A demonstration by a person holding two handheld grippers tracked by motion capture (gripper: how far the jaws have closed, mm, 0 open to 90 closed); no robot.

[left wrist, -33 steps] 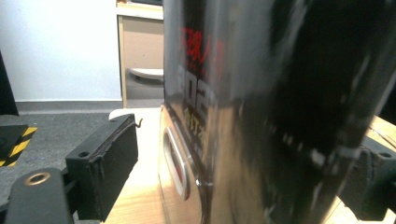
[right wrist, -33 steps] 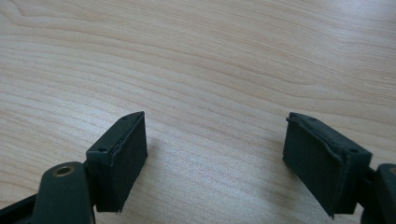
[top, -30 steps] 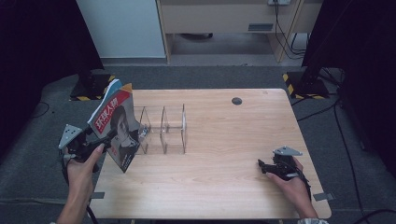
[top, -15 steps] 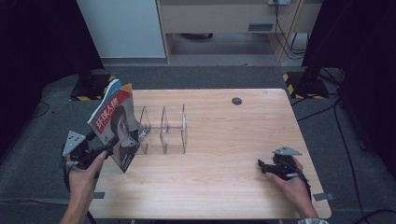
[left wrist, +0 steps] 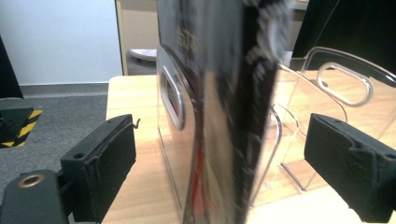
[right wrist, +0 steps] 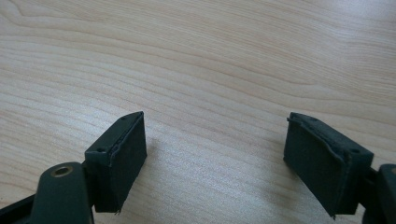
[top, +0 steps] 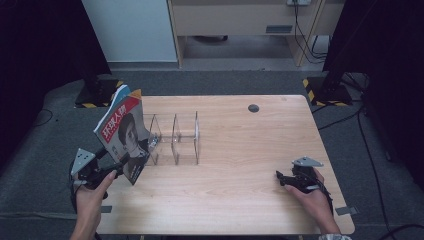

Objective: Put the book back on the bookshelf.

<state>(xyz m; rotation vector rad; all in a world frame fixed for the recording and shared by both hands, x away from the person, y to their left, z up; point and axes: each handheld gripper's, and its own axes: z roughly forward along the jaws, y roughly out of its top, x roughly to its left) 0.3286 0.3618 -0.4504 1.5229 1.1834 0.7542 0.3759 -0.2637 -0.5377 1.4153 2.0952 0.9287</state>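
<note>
A magazine with a red-and-white cover bearing a portrait (top: pixel 122 135) stands tilted at the left end of the pale wooden surface (top: pixel 240 200), leaning against the leftmost end of a clear acrylic divider rack (top: pixel 175 137). In the high view the left hand-held gripper (top: pixel 117 170) sits at the magazine's lower corner, gripped by a hand (top: pixel 92 195) coming in from the bottom edge. In the left gripper view the magazine (left wrist: pixel 215 116) appears edge-on between the two black padded jaws, which are spread wide with a gap on either side of it, so they do not pinch it. The transparent rack (left wrist: pixel 322 93), with its oval cut-out handles, rises just behind and to the right of the magazine there.

The right hand-held gripper (top: pixel 282 178) rests low over the surface near the right front, well apart from the rack. In the right gripper view its jaws are spread wide over bare wood grain (right wrist: pixel 210 70), with nothing between them.
</note>
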